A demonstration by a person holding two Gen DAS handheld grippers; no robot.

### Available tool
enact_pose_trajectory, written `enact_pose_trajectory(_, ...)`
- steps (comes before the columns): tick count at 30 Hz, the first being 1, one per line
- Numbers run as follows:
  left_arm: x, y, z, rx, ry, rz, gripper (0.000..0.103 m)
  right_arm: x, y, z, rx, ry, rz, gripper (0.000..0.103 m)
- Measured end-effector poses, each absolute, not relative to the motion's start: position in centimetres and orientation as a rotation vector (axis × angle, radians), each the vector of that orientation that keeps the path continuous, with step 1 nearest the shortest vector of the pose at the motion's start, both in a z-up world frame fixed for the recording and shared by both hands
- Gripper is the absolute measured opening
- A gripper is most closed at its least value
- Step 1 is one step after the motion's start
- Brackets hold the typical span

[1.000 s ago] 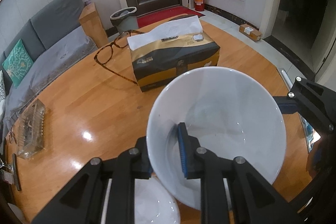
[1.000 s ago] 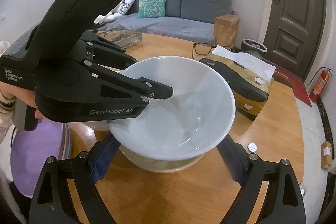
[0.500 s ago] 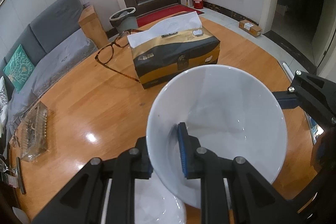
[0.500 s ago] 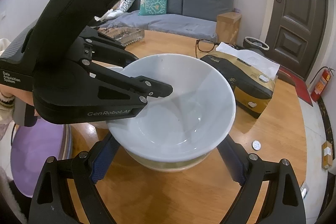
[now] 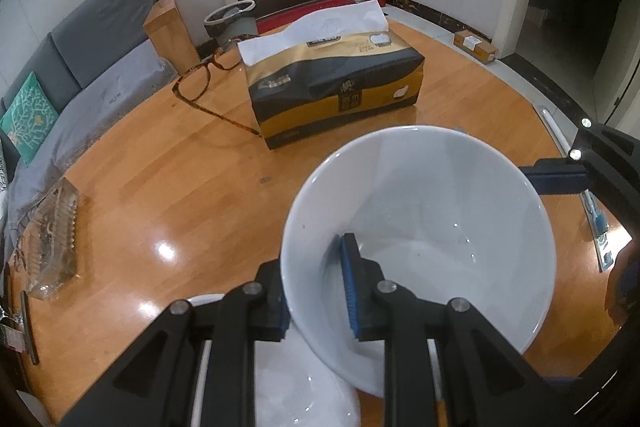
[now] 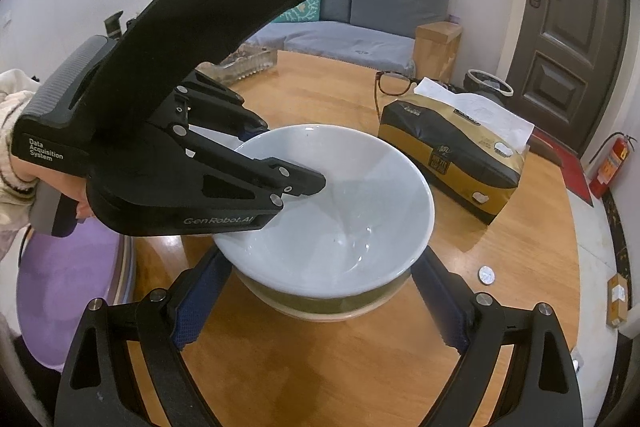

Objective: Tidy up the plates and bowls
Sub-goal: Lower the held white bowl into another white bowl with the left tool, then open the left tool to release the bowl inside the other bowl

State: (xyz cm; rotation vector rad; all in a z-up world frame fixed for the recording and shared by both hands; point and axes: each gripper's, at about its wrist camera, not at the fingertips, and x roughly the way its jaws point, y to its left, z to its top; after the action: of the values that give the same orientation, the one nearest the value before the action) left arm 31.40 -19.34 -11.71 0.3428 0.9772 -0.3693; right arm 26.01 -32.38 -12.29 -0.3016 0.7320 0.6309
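Observation:
My left gripper [image 5: 316, 287] is shut on the near rim of a white bowl [image 5: 432, 227], one finger inside and one outside. In the right wrist view the white bowl [image 6: 332, 211] rests in or just over a beige bowl [image 6: 320, 301] on the round wooden table [image 6: 340, 367]. My right gripper [image 6: 320, 291] stands wide open, its blue-padded fingers [image 6: 196, 303] on either side of the stacked bowls. The white rim hides whether the pads touch. A white dish [image 5: 288, 387] lies under my left gripper.
A gold and black tissue pack [image 5: 336, 87] and a pair of glasses [image 5: 204, 87] lie beyond the bowls. A glass tray [image 5: 52, 239] sits at the table's left edge. A coin [image 6: 487, 275] lies to the right. A purple stool [image 6: 68, 267] stands beside the table.

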Motion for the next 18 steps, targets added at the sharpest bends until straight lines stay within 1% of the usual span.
enact_pose_trajectory(18, 30.2, -20.4, -12.0, 0.404, 0.952, -0.39, 0.02, 25.2, -32.8, -12.4, -0.319, 0.743, 0.626, 0.091)
